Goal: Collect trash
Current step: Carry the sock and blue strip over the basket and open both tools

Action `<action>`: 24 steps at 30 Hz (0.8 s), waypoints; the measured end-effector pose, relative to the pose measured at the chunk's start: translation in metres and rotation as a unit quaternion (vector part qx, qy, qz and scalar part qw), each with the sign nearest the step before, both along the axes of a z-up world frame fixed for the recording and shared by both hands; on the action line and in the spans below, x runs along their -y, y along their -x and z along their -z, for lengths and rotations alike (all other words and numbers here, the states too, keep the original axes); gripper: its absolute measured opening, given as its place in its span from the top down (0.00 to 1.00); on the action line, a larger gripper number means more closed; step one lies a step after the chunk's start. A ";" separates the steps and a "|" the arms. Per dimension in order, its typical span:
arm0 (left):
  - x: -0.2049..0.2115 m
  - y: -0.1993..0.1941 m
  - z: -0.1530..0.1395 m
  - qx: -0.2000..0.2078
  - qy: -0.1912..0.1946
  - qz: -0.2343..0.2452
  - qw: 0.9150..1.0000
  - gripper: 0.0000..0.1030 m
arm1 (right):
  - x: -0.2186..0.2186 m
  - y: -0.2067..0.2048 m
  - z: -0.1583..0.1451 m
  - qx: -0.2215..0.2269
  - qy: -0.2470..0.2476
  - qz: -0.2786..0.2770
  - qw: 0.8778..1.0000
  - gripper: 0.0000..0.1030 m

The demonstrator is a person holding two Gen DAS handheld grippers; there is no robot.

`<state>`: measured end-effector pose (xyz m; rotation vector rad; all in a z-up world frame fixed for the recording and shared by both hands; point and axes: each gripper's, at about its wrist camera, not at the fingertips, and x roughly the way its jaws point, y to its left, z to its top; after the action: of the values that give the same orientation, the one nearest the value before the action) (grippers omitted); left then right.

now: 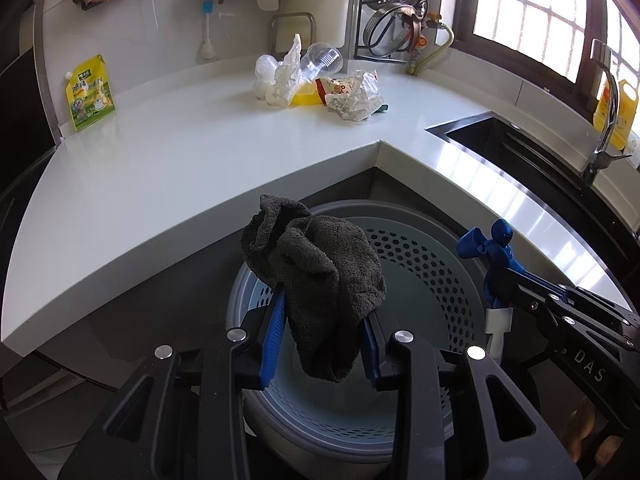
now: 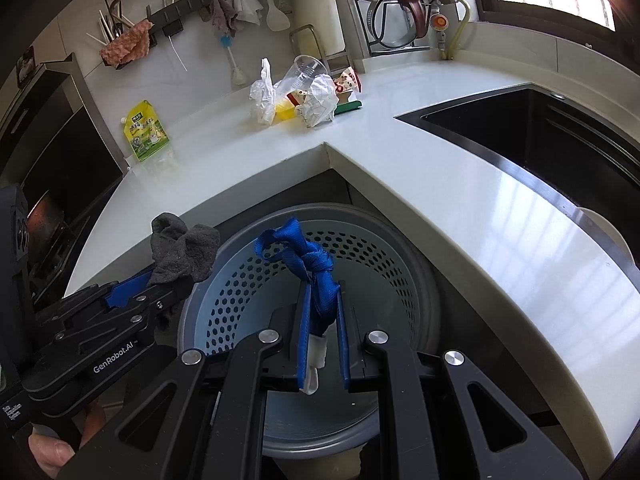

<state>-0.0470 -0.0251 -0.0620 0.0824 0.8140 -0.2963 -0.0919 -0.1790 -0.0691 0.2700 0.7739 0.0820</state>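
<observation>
Gripping grey cloth (image 1: pixel 320 280), left fingers (image 1: pixel 276 332) | right fingers (image 2: pixel 303 328) pinching blue strap (image 2: pixel 316 276)

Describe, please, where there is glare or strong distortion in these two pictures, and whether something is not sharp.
Left wrist view: the window is overexposed and its light reflects on the countertop; the counter edge curves from fisheye. Right wrist view: a bright sheen covers the countertop; the top-right corner is blurred. The grey cloth and blue strap look sharp.
</observation>
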 end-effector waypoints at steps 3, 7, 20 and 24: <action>-0.001 0.004 0.001 0.000 -0.001 -0.001 1.000 0.68 | -0.001 0.002 0.001 -0.003 -0.002 0.000 1.000 0.89; -0.001 0.006 0.003 -0.004 -0.001 -0.002 1.000 0.68 | -0.003 0.005 0.003 -0.007 0.001 0.000 1.000 0.89; 0.003 0.002 0.018 -0.038 0.005 0.011 0.999 0.68 | -0.005 0.000 0.015 -0.028 -0.001 -0.008 1.000 0.88; 0.005 -0.001 0.026 -0.055 0.006 0.014 0.998 0.68 | -0.005 -0.003 0.020 -0.036 -0.004 -0.011 0.999 0.88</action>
<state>-0.0463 -0.0299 -0.0876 0.0670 0.9214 -0.3338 -0.0889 -0.1740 -0.0891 0.2729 0.8473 0.0955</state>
